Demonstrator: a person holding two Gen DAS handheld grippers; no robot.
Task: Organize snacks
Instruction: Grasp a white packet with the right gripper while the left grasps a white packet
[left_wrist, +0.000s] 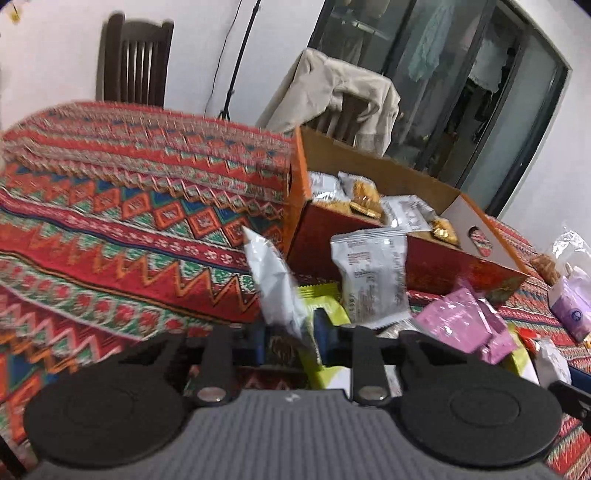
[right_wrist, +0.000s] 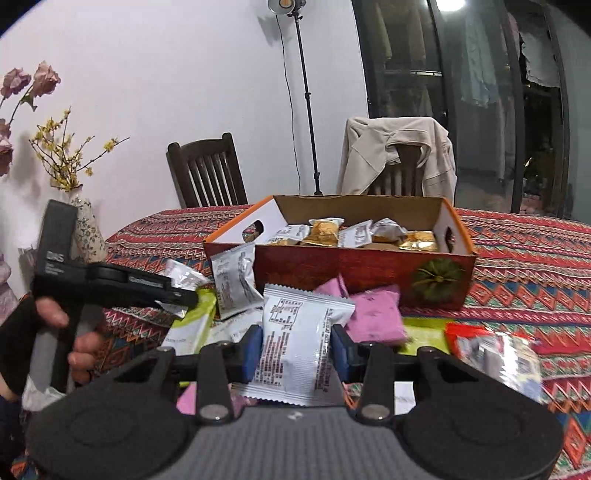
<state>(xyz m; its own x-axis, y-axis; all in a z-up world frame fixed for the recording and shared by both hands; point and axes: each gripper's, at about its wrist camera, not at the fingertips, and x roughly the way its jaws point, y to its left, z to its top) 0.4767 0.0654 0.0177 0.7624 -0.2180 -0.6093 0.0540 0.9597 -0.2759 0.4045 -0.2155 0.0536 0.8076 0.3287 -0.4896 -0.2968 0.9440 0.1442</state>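
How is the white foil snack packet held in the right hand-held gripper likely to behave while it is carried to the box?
The white packet probably flexes: it looks puffy and thin-walled. Likely light, since the right hand-held gripper holds it by its sides alone. Its glossy film may slip.

I count: one open snack box (right_wrist: 364, 264), centre frame; two pink packets (right_wrist: 375, 314) below it; two wooden chairs (right_wrist: 207, 173) behind; one flowered vase (right_wrist: 86, 229), left.

The red packet (right_wrist: 491, 347) at the right is motion-blurred, and print on the white packet (right_wrist: 295, 343) is unreadable.
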